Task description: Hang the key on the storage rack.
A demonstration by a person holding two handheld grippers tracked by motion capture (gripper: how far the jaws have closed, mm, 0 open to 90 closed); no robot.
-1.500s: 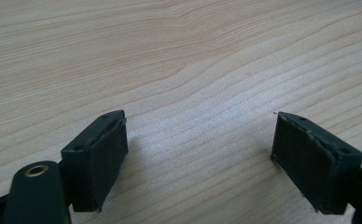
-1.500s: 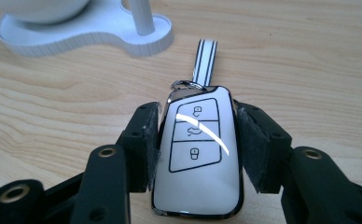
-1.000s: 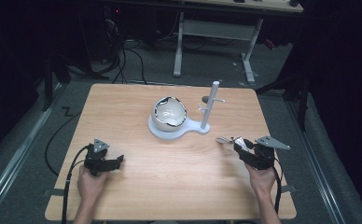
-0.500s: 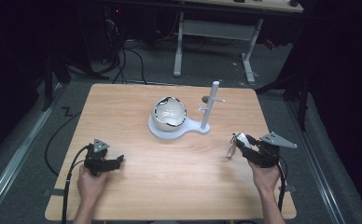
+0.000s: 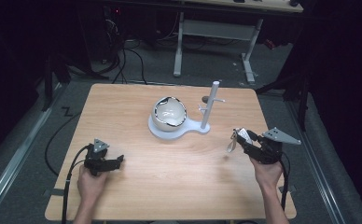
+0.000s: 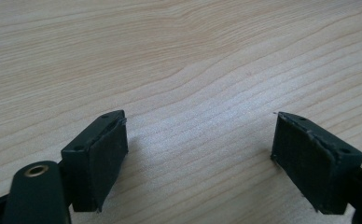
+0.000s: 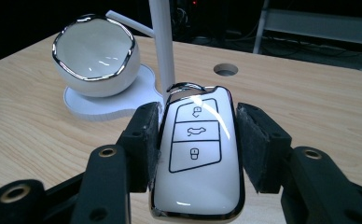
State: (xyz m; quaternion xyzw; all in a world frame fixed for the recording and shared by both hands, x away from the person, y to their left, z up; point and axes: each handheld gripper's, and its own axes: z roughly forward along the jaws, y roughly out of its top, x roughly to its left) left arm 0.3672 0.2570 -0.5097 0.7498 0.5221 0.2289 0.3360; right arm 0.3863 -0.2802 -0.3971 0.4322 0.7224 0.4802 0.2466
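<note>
My right hand-held gripper (image 7: 198,140) is clamped on a white key fob (image 7: 198,158), held above the tabletop (image 5: 179,177) at four o'clock from the white bowl stand (image 5: 170,116). My left hand-held gripper (image 6: 200,158) gapes wide, holding nothing.

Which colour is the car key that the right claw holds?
White, with black button outlines and a chrome edge, on the car key; the right gripper view shows it best.

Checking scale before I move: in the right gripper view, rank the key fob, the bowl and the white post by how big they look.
1. Key fob, though it sits nearest the camera, clamped in the right gripper.
2. Bowl.
3. White post, thin, its top cut off.
</note>
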